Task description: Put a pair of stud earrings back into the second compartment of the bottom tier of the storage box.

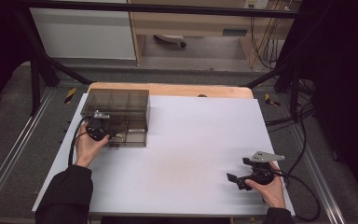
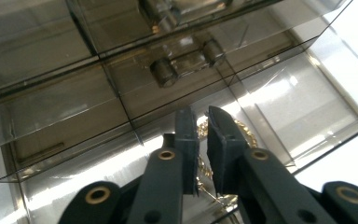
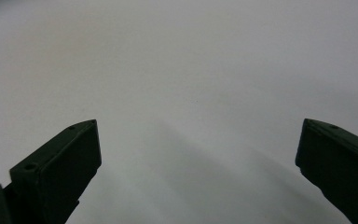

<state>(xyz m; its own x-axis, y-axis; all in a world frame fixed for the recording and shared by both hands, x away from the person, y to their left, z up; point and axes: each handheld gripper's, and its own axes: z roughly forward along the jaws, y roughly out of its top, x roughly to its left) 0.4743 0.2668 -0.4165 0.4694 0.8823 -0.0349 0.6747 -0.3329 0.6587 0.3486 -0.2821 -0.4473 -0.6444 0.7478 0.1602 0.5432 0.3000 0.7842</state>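
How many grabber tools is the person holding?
2. The left gripper is at the smoky clear box in the table's far left corner, over a gold chain. The right gripper rests near the white table's front right edge.

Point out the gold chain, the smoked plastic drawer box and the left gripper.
gold chain [image 2: 246, 135], left gripper view, on the links right of the jaws.
smoked plastic drawer box [image 1: 121, 100], high view, on its top panel.
left gripper [image 2: 203, 122], left gripper view, midway between its fingertips.
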